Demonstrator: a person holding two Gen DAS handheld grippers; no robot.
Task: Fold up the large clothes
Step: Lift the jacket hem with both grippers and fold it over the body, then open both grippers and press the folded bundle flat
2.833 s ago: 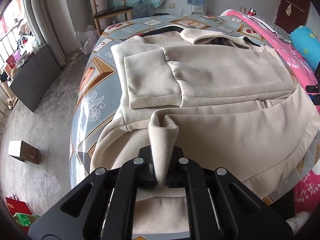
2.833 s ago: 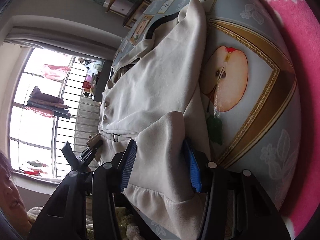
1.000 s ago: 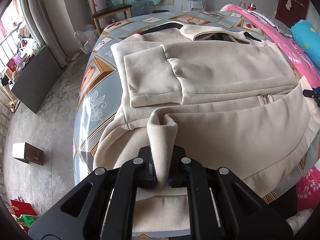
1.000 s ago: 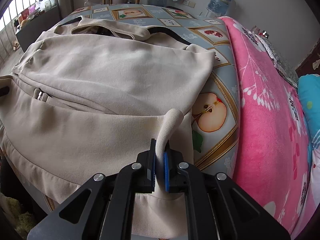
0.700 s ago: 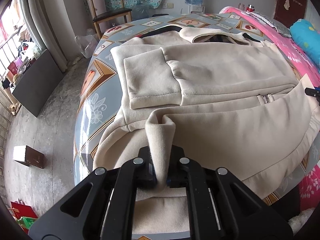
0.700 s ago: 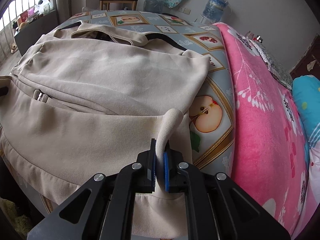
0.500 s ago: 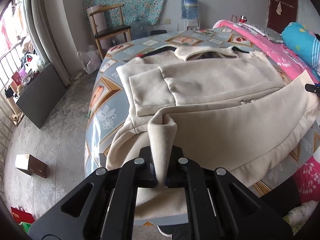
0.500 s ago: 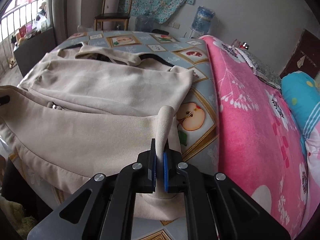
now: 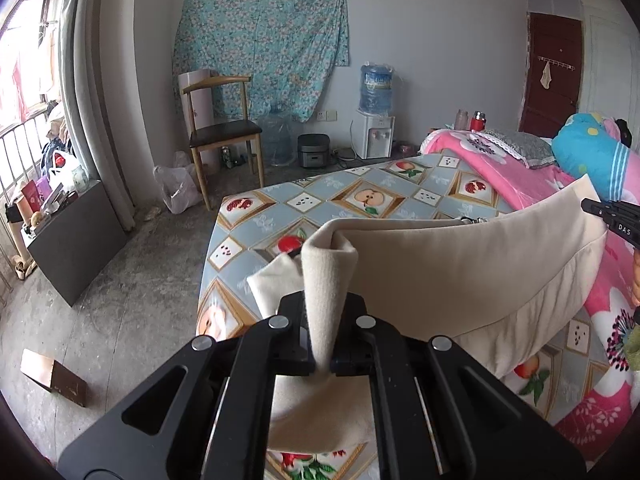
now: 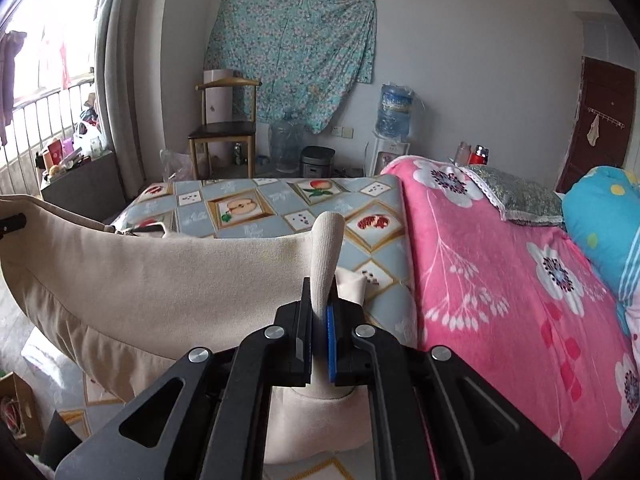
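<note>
Left gripper [image 9: 322,360]: its 2 fingers [image 9: 292,332] are clamped on a pinched-up fold at one end of the beige jacket's hem.
Right gripper [image 10: 320,350]: fingers [image 10: 346,344] pressed together on a fold at the other end of the hem; blue pads show against the cloth.
Beige jacket [image 9: 460,276]: hem held up in the air, stretched between the 2 grippers; the rest hangs back down toward the near edge of the bed.
Bed [image 9: 360,200]: covered by a grey-blue sheet printed with fruit panels, bare toward its far edge.
Pink blanket [image 10: 500,280]: floral, along the right side of the bed, touching the sheet.
Blue pillow [image 10: 600,208]: at the right edge, on the pink blanket.
Chair [image 9: 224,136]: wooden, by the far wall under a hung floral cloth [image 9: 260,44].
Water dispenser [image 9: 374,120]: near the far wall, right of the chair.
</note>
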